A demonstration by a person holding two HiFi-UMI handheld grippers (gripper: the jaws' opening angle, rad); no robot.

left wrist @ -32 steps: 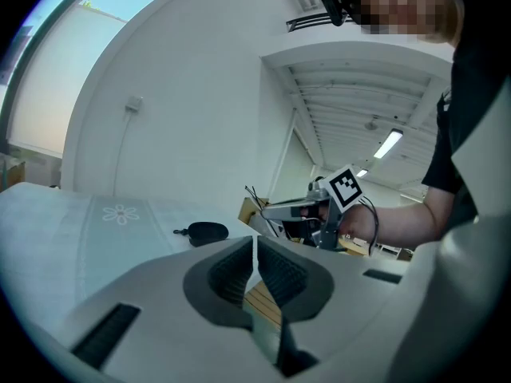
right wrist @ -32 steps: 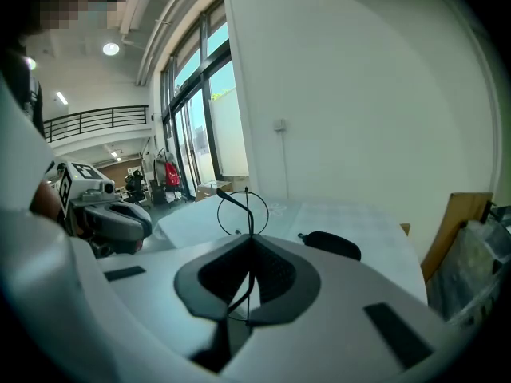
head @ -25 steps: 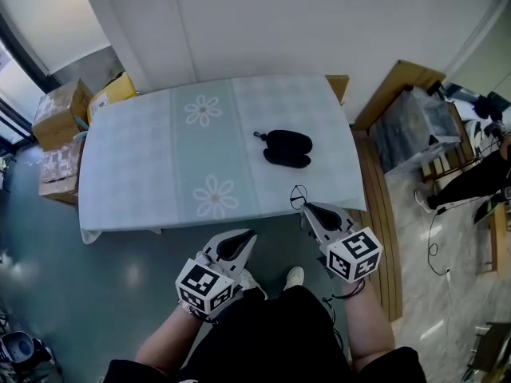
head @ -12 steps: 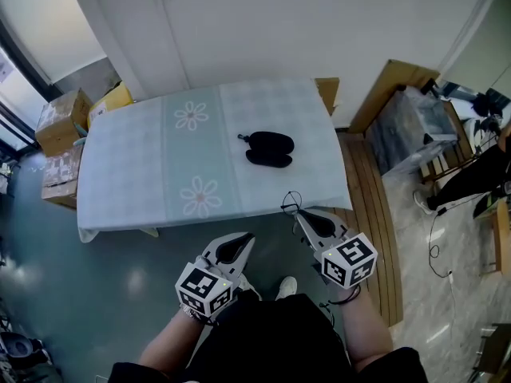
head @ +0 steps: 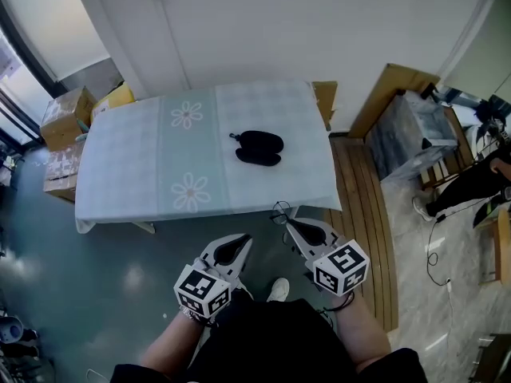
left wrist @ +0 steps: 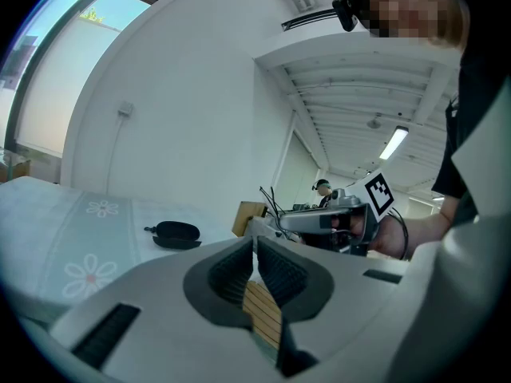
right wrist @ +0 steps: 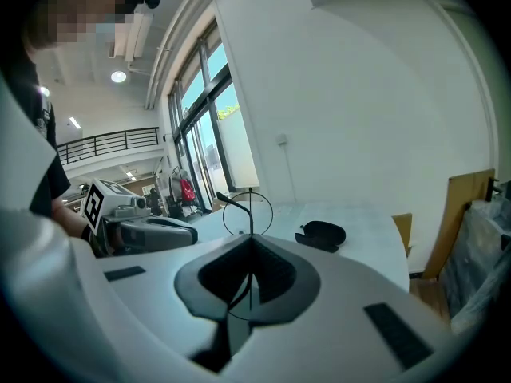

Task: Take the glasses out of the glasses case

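Right tool [head: 287, 223] gripping thin, round-rimmed glasses [right wrist: 251, 214]

Black oval glasses case [head: 259, 148] on cloth-covered worktop [head: 128, 174], right of centre. Brown cardboard boxes [head: 65, 116] left of worktop. Left gripper [head: 241, 240] and right gripper [head: 289, 223] before near edge, thin wire glasses [head: 279, 212] in right.

Bright, even daylight throughout. Pours in from windows [right wrist: 204, 126] at ten o'clock; glares softly off floor [head: 132, 279] at eight. Bends hard at fisheye edges, blackens in corners, blurs up close.
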